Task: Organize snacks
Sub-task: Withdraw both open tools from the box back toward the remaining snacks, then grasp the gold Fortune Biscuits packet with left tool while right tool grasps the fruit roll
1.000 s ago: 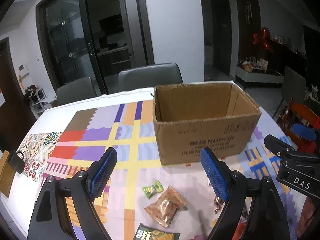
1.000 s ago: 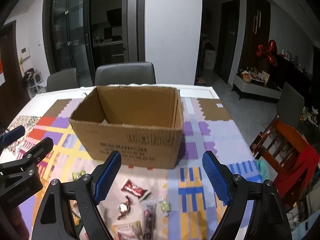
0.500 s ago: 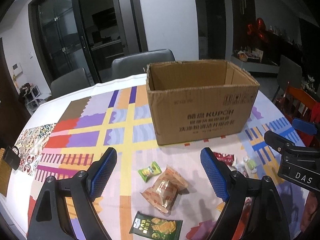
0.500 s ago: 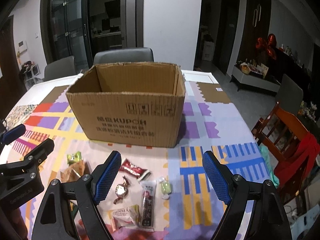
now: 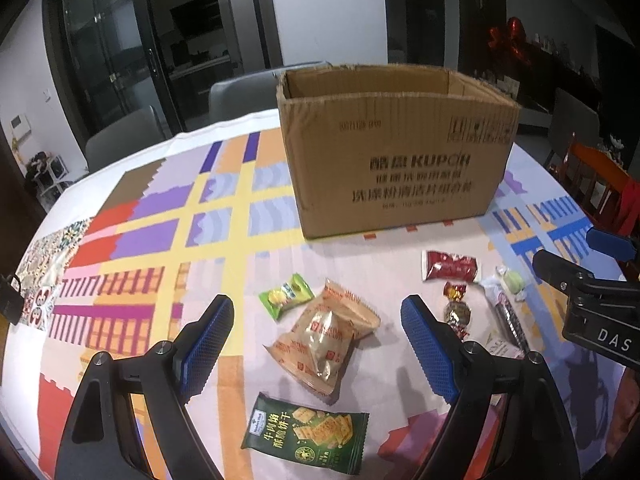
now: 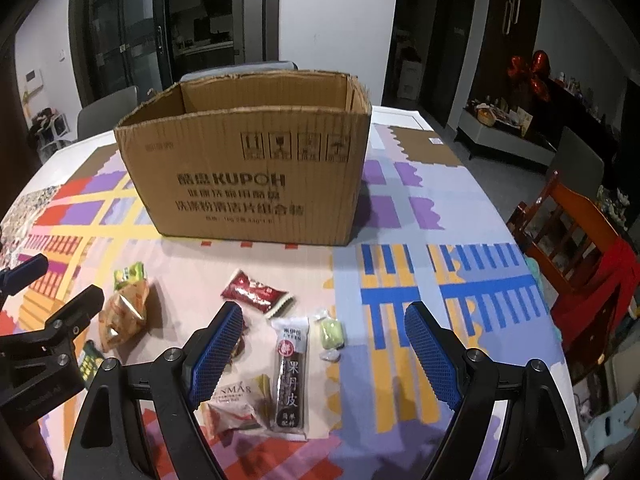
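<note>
Both my tongs are spread wide, with nothing between the pads. My left gripper (image 5: 318,344) hangs over the near part of the tabletop (image 5: 132,184), my right gripper (image 6: 324,346) just beside it, toward the right edge.

The cardboard box (image 5: 396,156) stands open-topped in the middle of the tabletop, behind all the snacks. I count one box.

Only my left view gives the whole dark green cracker packet (image 5: 306,432), nearest the front edge; my right view catches just a corner of it behind my other tong. The left view also shows the two tan packets (image 5: 328,336), overlapping, and the small green candy (image 5: 285,296) just behind them, all clear of each other's neighbours. The gold foil sweet (image 5: 456,308) is plain there too; in the right view my own pad hides most of it.

Only my right view shows the long dark bar (image 6: 292,376) in full, the white packet (image 6: 234,406) touching its left side, and the pale green sweet (image 6: 332,334) just beside it on the right. The red packet (image 6: 254,292) lies nearest the box and shows in both.

That makes nine snacks, all on the tabletop; whether anything lies in the box I cannot tell.
</note>
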`<move>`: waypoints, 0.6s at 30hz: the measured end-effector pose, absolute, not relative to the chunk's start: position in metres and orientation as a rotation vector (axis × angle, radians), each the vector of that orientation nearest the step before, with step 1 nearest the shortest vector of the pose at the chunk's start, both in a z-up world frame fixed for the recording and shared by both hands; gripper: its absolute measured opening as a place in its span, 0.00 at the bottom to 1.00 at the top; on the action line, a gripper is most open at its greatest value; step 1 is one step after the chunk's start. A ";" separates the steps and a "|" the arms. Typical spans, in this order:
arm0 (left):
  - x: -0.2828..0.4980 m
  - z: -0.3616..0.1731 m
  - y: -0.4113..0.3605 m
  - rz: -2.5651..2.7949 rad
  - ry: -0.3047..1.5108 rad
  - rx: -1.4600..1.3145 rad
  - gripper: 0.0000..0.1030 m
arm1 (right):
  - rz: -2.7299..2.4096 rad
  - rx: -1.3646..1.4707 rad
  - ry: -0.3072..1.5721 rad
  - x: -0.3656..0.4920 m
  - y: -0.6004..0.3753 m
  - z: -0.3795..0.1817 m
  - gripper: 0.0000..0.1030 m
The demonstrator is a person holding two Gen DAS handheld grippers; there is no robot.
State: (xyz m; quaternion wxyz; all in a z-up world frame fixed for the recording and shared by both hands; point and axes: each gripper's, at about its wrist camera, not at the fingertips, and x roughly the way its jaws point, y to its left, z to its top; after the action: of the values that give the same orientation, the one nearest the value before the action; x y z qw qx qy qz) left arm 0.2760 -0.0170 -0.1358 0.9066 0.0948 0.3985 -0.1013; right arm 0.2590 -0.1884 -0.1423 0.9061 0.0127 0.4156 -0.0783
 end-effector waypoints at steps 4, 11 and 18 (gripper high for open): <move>0.277 -0.147 -0.017 -0.215 0.847 0.195 0.83 | -0.168 0.027 0.882 0.259 -0.188 -0.152 0.82; 0.278 -0.161 -0.015 -0.217 0.879 0.190 0.83 | -0.171 0.019 0.913 0.258 -0.185 -0.164 0.82; 0.283 -0.170 -0.014 -0.217 0.898 0.188 0.83 | -0.172 0.026 0.943 0.260 -0.185 -0.174 0.82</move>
State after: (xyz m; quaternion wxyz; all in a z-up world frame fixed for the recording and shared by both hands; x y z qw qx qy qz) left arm 0.2831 -0.0144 -0.1697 0.8909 0.0905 0.4327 -0.1044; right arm 0.2601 -0.1852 -0.1740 0.8872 0.0123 0.4537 -0.0826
